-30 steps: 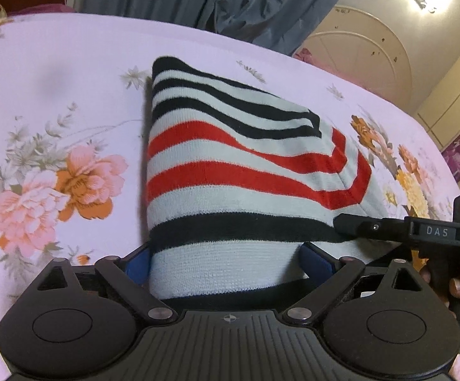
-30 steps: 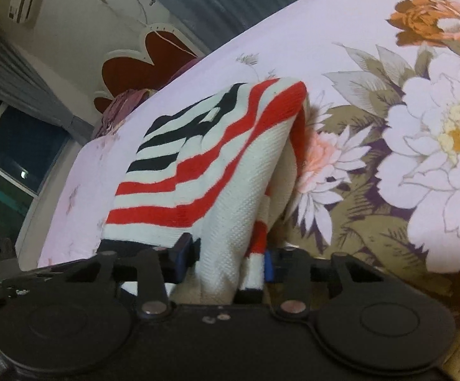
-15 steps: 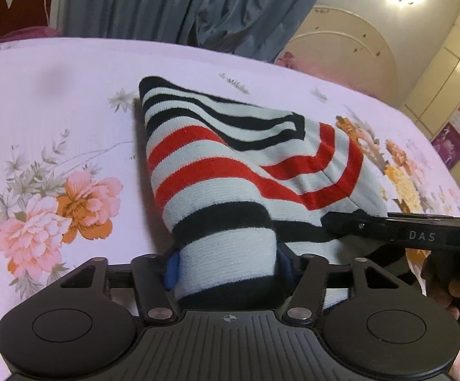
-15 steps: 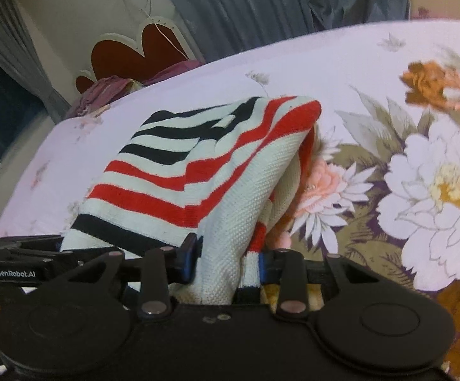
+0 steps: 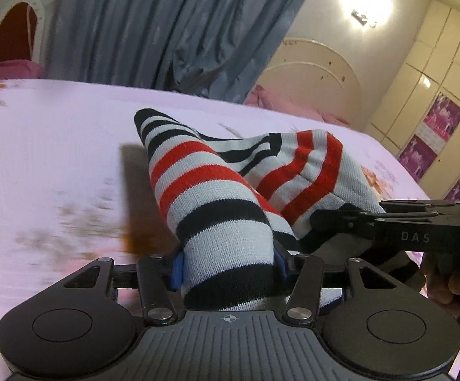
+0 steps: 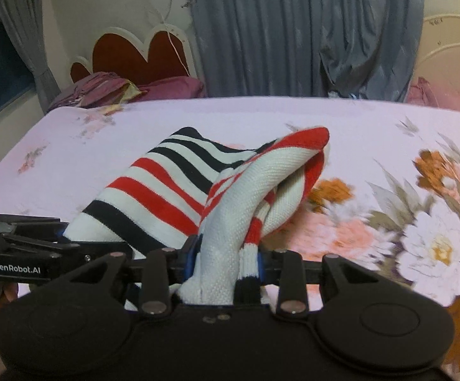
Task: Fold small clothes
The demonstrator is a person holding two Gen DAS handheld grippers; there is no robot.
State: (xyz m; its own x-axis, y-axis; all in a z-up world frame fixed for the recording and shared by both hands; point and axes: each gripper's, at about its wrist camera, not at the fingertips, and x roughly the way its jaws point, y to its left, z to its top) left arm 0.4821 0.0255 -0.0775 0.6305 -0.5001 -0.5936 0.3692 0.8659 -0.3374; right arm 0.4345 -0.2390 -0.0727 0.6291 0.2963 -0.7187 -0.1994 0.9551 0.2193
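Observation:
A small knit garment with white, red and black stripes (image 5: pixel 204 190) is lifted off the bed at its near edge, its far end still resting on the sheet. My left gripper (image 5: pixel 228 266) is shut on its near left corner. My right gripper (image 6: pixel 226 263) is shut on the near right corner, where the white inner side (image 6: pixel 255 187) shows. The right gripper also shows at the right of the left wrist view (image 5: pixel 398 225), and the left gripper at the left of the right wrist view (image 6: pixel 33 247).
The bed has a pale pink sheet with large flower prints (image 6: pixel 404 222). Grey curtains (image 6: pixel 293 31) hang behind it. A red headboard (image 6: pixel 141 54) with purple pillows (image 6: pixel 109 85) is at the far left. White wardrobes (image 5: pixel 436 79) stand at the right.
Both grippers have risen and tilted up, lifting the garment's near edge off the bed. The left gripper has closed tighter, bunching the fabric. The cloth now sags between the two grips.

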